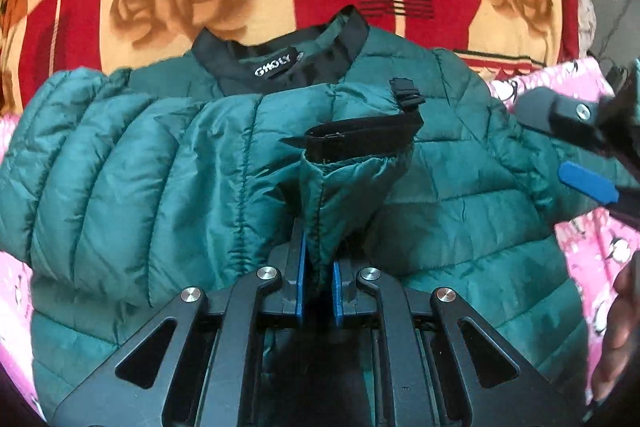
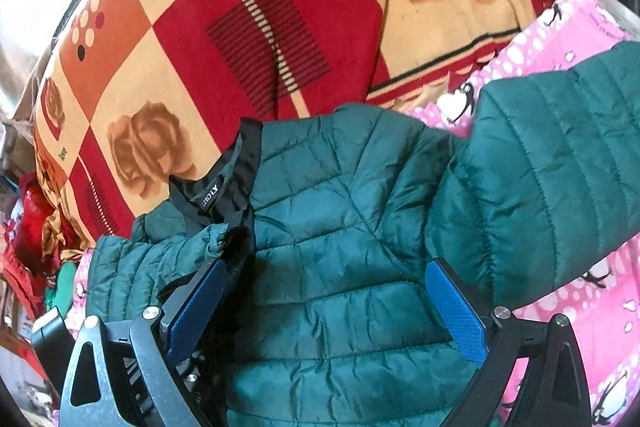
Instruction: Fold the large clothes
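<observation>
A dark green quilted jacket with a black collar lies flat on a pink penguin-print sheet. One sleeve is laid across the chest, and its black-edged cuff stands up in front of my left gripper, which is shut on the sleeve fabric just below the cuff. My right gripper hovers open over the jacket's body with nothing between its fingers; it also shows as the right gripper at the right edge. The other sleeve lies spread out to the right.
A red, orange and cream blanket with rose prints lies beyond the collar. A heap of red and green cloth sits at the far left. A person's hand shows at the right edge of the left wrist view.
</observation>
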The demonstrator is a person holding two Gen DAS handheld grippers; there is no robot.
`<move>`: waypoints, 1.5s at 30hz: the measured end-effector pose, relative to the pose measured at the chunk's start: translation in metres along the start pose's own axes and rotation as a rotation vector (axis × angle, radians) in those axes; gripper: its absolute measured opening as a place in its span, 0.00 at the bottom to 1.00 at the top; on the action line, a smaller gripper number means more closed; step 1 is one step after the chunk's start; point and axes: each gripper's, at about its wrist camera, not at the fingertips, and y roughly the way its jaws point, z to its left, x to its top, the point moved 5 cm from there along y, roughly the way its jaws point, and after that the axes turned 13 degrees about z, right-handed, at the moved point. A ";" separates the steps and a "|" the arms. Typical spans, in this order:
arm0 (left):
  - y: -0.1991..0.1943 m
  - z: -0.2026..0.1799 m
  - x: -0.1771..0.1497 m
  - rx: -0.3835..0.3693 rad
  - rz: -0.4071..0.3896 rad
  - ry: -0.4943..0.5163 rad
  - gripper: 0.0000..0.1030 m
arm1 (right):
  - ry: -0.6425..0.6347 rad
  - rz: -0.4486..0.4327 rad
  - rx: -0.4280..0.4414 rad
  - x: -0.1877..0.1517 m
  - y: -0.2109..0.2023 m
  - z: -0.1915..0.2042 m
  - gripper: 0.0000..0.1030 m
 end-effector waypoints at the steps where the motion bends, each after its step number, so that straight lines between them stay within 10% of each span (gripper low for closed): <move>1: -0.001 -0.002 -0.001 -0.009 -0.005 0.018 0.21 | -0.006 0.010 0.003 -0.001 0.003 0.001 0.96; 3: -0.005 -0.006 -0.005 -0.068 0.004 0.045 0.54 | -0.013 0.035 0.014 -0.003 0.009 0.004 0.96; 5: -0.013 -0.006 -0.008 -0.116 0.002 0.044 0.59 | -0.010 0.048 0.045 -0.005 0.014 0.005 0.96; 18: -0.077 0.110 -0.057 0.049 -0.103 -0.095 0.65 | -0.188 0.098 0.210 -0.030 0.053 0.063 0.92; 21: -0.080 0.142 -0.071 0.098 -0.120 -0.148 0.65 | -0.221 0.141 0.206 -0.037 0.077 0.073 0.75; 23: -0.079 0.160 -0.079 0.114 -0.116 -0.177 0.65 | -0.239 0.119 0.186 -0.040 0.087 0.077 0.42; 28: -0.076 0.188 -0.090 0.128 -0.105 -0.236 0.65 | -0.302 -0.002 0.133 -0.034 0.069 0.084 0.19; 35: -0.077 0.202 -0.089 0.101 -0.115 -0.305 0.65 | -0.311 -0.232 -0.037 -0.007 0.017 0.068 0.18; 45: -0.070 0.193 -0.073 0.113 -0.108 -0.295 0.65 | -0.202 -0.282 -0.126 0.018 0.012 0.026 0.17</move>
